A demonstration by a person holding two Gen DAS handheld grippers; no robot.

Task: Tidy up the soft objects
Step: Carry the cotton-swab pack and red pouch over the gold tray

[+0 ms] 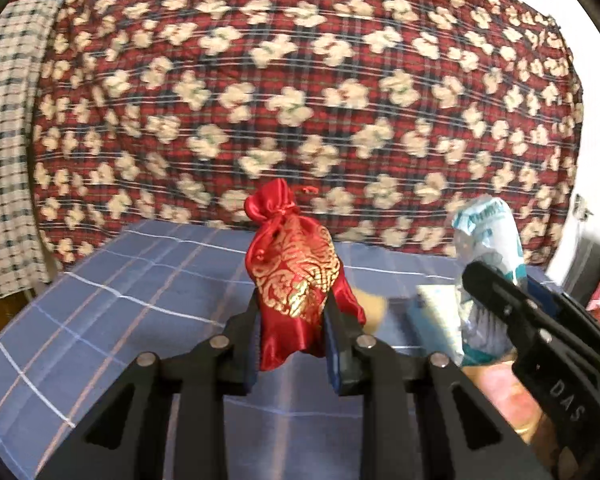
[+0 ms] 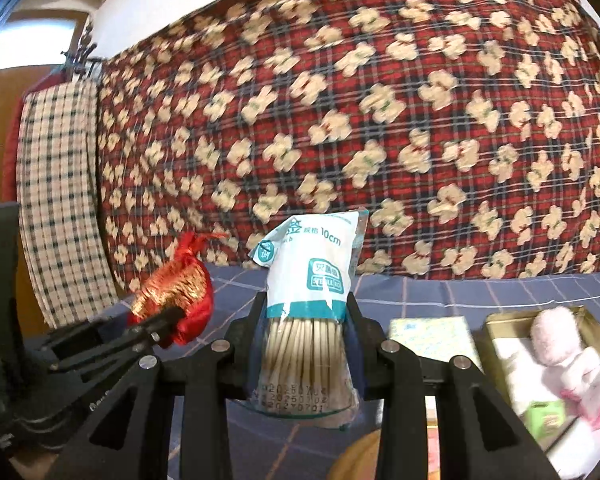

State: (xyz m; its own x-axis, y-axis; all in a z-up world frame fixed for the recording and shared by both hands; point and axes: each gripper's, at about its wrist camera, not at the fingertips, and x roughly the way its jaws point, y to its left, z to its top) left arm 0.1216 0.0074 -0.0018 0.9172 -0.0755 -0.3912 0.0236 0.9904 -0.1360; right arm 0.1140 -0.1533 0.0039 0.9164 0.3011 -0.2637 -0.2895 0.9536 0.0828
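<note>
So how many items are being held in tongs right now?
2: a red pouch in the left tongs, a swab pack in the right tongs.

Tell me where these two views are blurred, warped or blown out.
Left wrist view: the red satin pouch in the left hand-held gripper is sharp; the packet at the right is smeared; the upper corners are blown out white. Right wrist view: the cotton swab packet is crisp; the tin with a pink soft toy is blurred. Both views: fisheye bulges the teddy-print quilt.
</note>
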